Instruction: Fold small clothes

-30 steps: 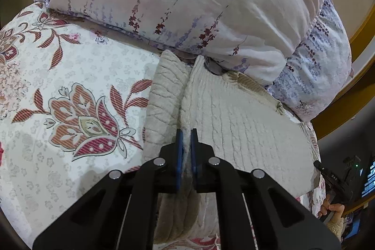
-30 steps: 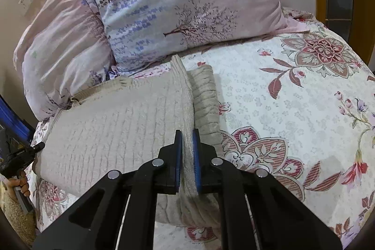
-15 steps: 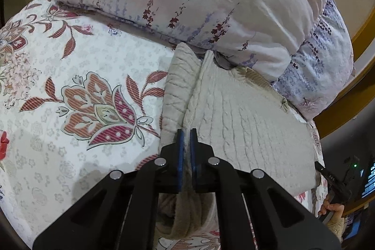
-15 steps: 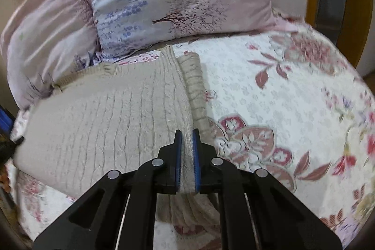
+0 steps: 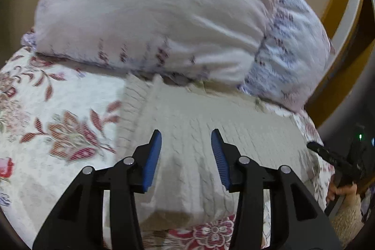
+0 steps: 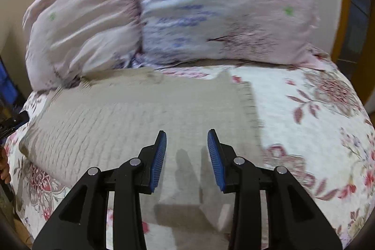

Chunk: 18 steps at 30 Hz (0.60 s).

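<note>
both claws just let go. left claw (image 5: 186, 151) had its jaws just been opening, blue pads (image 5: 153, 161) parted, nothing pinched, only knit showing below the gap. same on the right claw (image 6: 186, 151): jaws just opened, pads off the cloth, nothing gripped. cream knit sweater (image 5: 234, 132) lay flat on the flowered bedspread (image 5: 58, 109), top edge tucked against the pillows (image 5: 145, 15), long axis running side to side along them. left claw sat over the sweater's left end, where a folded-in strip ran back toward the pillows; right claw (image 6: 186, 151) over the opposite end of the sweater (image 6: 131, 114). each end nearer its own claw, by the look of it, so a next fold across the long axis probably suited either.
</note>
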Motion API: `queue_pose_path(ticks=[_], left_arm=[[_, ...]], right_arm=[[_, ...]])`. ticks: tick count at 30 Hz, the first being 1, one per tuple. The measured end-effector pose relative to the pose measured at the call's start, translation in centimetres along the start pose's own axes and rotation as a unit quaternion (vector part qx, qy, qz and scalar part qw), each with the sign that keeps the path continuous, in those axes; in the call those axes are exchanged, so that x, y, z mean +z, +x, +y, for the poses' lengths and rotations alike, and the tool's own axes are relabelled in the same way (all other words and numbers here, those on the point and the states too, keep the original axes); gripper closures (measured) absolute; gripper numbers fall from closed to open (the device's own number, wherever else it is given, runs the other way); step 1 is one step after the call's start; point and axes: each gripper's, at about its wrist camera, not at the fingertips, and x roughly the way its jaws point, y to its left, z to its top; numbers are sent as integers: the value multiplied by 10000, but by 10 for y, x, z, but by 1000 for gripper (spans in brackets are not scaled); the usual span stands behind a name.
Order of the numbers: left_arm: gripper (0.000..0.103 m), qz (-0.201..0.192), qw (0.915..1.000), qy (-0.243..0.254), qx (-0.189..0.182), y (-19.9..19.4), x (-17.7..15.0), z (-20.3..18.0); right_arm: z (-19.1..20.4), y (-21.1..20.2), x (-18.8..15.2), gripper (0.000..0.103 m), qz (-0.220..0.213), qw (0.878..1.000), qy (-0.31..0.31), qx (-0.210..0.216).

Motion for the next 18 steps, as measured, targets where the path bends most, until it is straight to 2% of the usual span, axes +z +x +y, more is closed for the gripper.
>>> queue_pose_path(ticks=[2, 4, 5, 6, 9, 11, 14, 16, 18], left_arm=[[59, 195, 9998, 28, 49, 10, -5, -1], [59, 418, 9990, 72, 152, 21, -12, 0], [58, 537, 9982, 124, 226, 28, -16, 0], [58, 521, 9981, 201, 264, 29, -19, -1], [52, 492, 9978, 341, 281, 26, -18, -5], [46, 384, 9992, 100, 91, 18, -13, 1], [33, 102, 9994, -323, 49, 5, -1, 17], [31, -1, 9973, -731, 47, 0, 7, 34], [31, 38, 9929, -1186, -48, 1, 14, 53]], right_arm=[[7, 8, -1, 64, 128, 9999, -77, 54], [16, 24, -7, 57, 459, 9986, -247, -64], [19, 29, -11, 56, 527, 9979, -357, -156], [25, 29, -13, 55, 409, 9974, -523, -271], [29, 28, -11, 54, 478, 9965, -576, -380], [28, 26, -8, 54, 462, 9975, -445, -309], [34, 23, -4, 51, 324, 9986, -398, -87], [44, 24, -2, 45, 255, 9987, -447, 50], [58, 27, 0, 45, 250, 9982, -517, 150]])
